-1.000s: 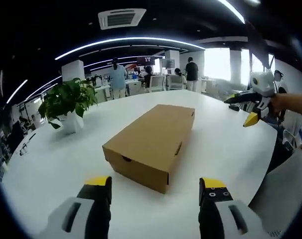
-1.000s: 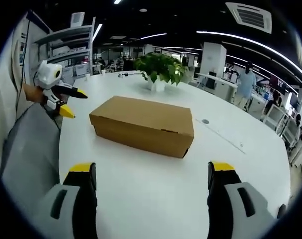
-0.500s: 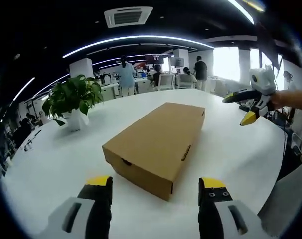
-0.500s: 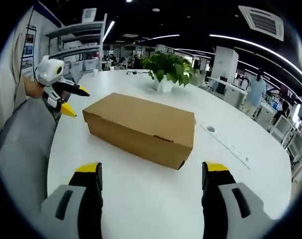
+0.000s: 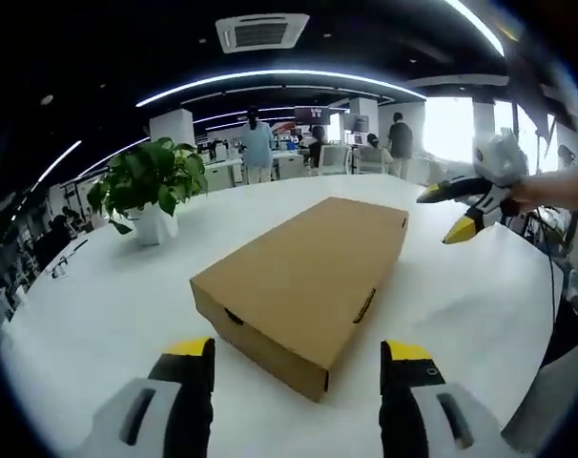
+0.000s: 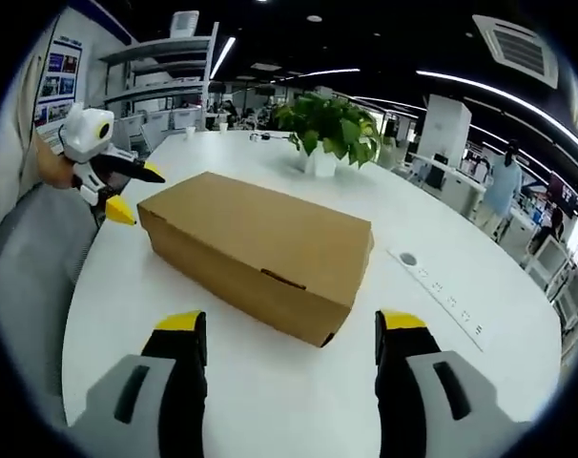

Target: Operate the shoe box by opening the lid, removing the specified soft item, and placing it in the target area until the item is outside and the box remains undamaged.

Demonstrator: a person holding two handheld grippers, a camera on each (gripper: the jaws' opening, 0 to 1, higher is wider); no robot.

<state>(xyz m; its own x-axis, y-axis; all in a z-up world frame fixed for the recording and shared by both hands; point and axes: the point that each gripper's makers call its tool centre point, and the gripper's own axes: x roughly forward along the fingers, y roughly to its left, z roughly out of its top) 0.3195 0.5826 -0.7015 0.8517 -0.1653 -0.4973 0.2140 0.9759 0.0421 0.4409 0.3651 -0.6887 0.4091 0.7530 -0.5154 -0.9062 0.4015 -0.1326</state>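
Observation:
A closed brown cardboard shoe box (image 5: pixel 308 277) (image 6: pixel 256 248) lies on the white table (image 5: pixel 98 315) (image 6: pixel 442 334), its lid down, so nothing inside can be seen. My left gripper (image 5: pixel 297 355) is open just short of the box's near end, jaws apart with nothing between them. My right gripper (image 6: pixel 291 330) is open close to the box's long side near one corner, also with nothing in it. The right gripper (image 5: pixel 461 212) hangs in the air beyond the box's far right in the left gripper view. The left gripper (image 6: pixel 117 191) hovers by the box's left end in the right gripper view.
A potted green plant (image 5: pixel 148 189) (image 6: pixel 329 132) stands on the table beyond the box. A power socket strip (image 6: pixel 440 288) is set into the tabletop. Desks, shelves and several people (image 5: pixel 258 148) fill the office behind. The table's rounded edge (image 6: pixel 74 315) runs close by.
Both cameras have moved closer to the box, which now looks larger in each view. The lid stays closed. Both grippers remain open.

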